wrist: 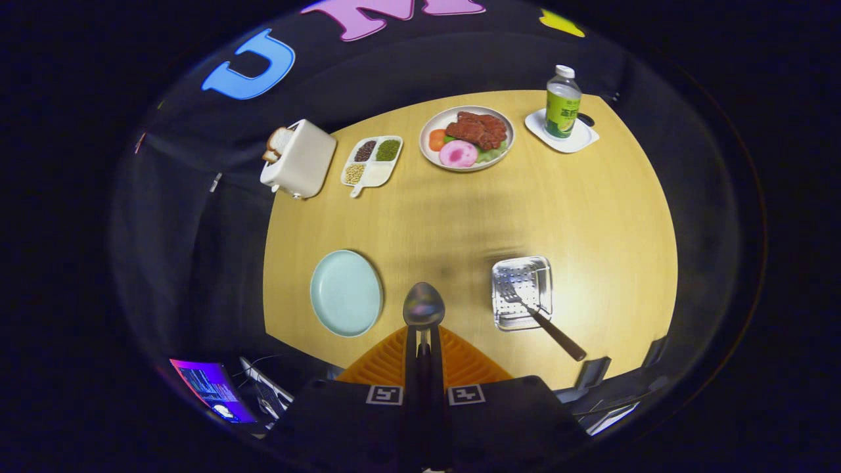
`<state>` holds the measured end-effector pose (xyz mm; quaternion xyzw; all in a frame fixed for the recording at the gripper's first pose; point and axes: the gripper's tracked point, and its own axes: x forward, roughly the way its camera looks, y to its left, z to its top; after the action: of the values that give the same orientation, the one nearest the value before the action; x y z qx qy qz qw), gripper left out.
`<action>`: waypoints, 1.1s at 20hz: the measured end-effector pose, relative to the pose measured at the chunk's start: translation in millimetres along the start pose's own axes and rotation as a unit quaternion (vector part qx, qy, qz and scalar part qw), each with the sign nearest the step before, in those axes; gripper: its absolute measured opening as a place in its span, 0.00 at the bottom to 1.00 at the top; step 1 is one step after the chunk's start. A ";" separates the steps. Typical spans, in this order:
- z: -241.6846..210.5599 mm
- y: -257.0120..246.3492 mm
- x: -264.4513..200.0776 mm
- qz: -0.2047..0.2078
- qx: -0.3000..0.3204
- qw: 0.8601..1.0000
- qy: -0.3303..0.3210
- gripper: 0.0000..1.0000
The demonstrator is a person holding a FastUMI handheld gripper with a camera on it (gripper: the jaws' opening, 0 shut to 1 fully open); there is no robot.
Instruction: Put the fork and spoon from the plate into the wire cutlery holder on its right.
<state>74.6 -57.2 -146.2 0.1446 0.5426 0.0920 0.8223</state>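
Spoon (424,305): item one of two, in transit. From the gripper view I log it held upright in my gripper (424,338), handle pinched between the two fingers pressed together on it, bowl standing just ahead of the fingertips and raised above the surface (591,217). Fork (535,314): item two, already delivered; its tines lie inside the wire cutlery holder (522,292), and its dark handle leans out over the near rim toward me. Plate (346,293): pale blue, bare of cutlery, to the left of the spoon, with the holder on the opposite side, so the spoon hangs roughly between source and destination. Status, by my reckoning: half done, second half begun, since the spoon is lifted but not yet over the holder. Remaining: carry it to the right, lower it in beside the fork, release. Other stock on the far side of the surface, none of it part of the job: toaster (299,159) with bread, divided tray (372,161) of beans and grains, meal plate (467,138) with meat and vegetables, bottle (563,103) standing on a white coaster (581,139). A lit screen (211,389) sits below the surface's near edge, off to the left of the fingers.
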 end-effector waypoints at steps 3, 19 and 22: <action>-1.1 -44.4 0.3 -0.032 -0.002 0.999 0.006 0.10; 7.9 -103.7 72.4 -0.063 0.021 0.997 0.029 0.10; 14.1 -100.4 67.3 -0.053 0.029 0.998 0.013 0.23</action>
<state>113.6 -132.9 -233.1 0.1382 0.5624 0.0347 0.8145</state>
